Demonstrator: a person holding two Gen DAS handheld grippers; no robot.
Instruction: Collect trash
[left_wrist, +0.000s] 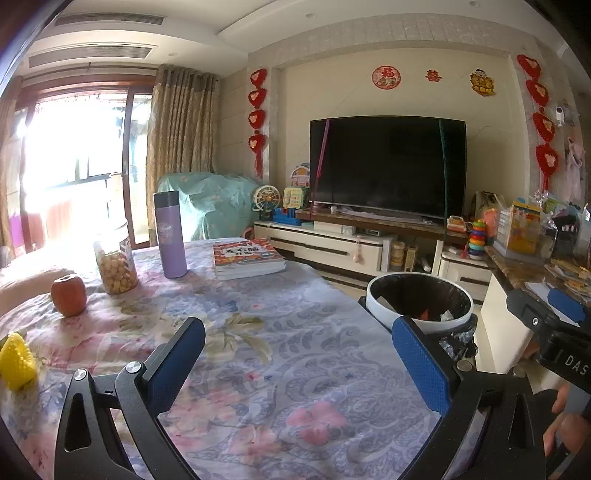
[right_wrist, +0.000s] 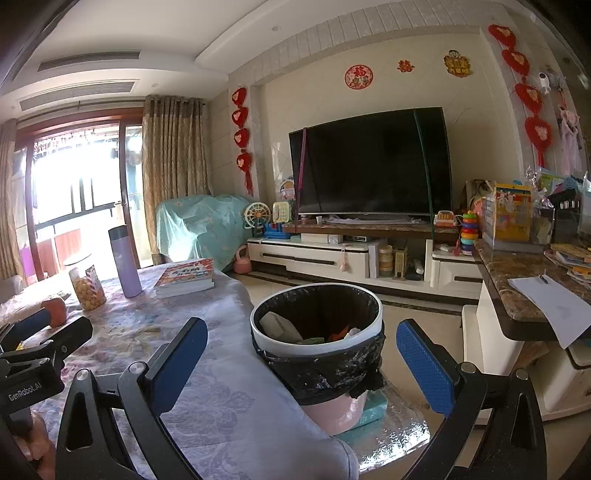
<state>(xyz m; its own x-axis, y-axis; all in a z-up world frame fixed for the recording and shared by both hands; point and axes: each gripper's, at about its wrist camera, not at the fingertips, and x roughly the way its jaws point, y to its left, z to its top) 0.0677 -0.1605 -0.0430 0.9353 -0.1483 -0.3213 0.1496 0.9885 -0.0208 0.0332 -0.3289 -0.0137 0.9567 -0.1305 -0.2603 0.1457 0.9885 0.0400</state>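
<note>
Trash bin (right_wrist: 317, 332) sits between the open right claw's (right_wrist: 301, 362) fingers.

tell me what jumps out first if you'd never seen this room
The big dark TV fills the far wall, flanked by strings of red heart ornaments. Close in, a bin lined with a black bag stands on the floor at the table's edge, already holding scraps, right ahead of the open right gripper. On the floral tablecloth sit a purple flask, a snack jar and an apple.
</note>
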